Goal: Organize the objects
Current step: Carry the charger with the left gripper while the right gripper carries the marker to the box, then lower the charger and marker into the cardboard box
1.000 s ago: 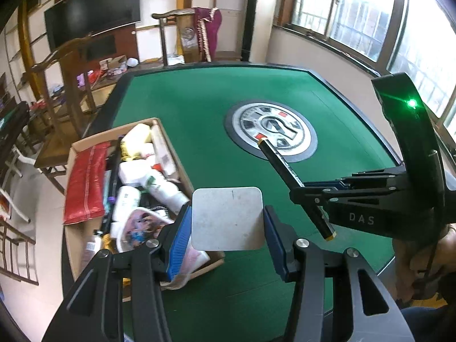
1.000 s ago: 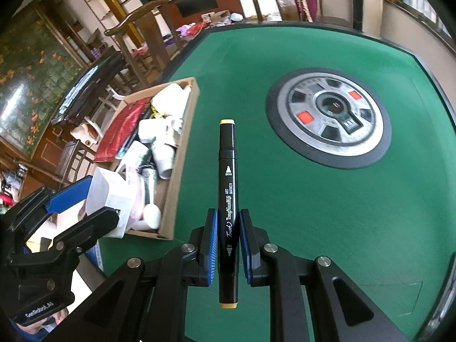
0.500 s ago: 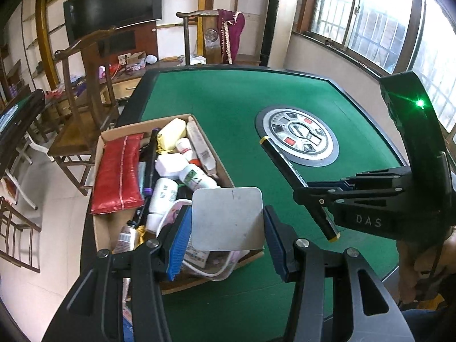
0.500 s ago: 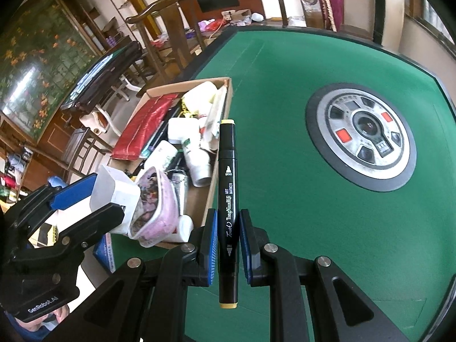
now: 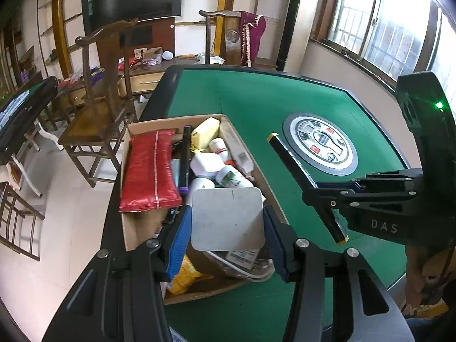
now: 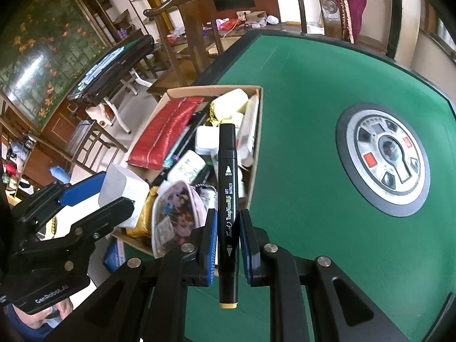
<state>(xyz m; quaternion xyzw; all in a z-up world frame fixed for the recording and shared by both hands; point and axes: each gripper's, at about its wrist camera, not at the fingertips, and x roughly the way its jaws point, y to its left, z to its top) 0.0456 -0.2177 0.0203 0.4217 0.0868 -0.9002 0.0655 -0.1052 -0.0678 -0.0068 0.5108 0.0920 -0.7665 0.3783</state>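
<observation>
A: From the left wrist view, the left tool (image 5: 226, 222) is clenching a flat white square pad with rounded corners (image 5: 227, 218), hanging just above the near end of the open brown cardboard box (image 5: 134, 134) crammed with bottles and a red woven pouch (image 5: 148, 171).

B: And the risk?

A: If it is let go here, the pad may be landing on the heaped items and sliding out over the box's rim onto the green felt table (image 5: 256, 97).

B: In the right wrist view?

A: The right tool (image 6: 227, 239) is gripping a black art marker with yellow end caps (image 6: 228, 199) around its lower half, over the box's 3 o'clock edge. Its long axis is running 6 to 12 o'clock, the far end pointing at 12. Held so low, it could be pivoting in the grip, and, released here, rolling onto the felt.
</observation>
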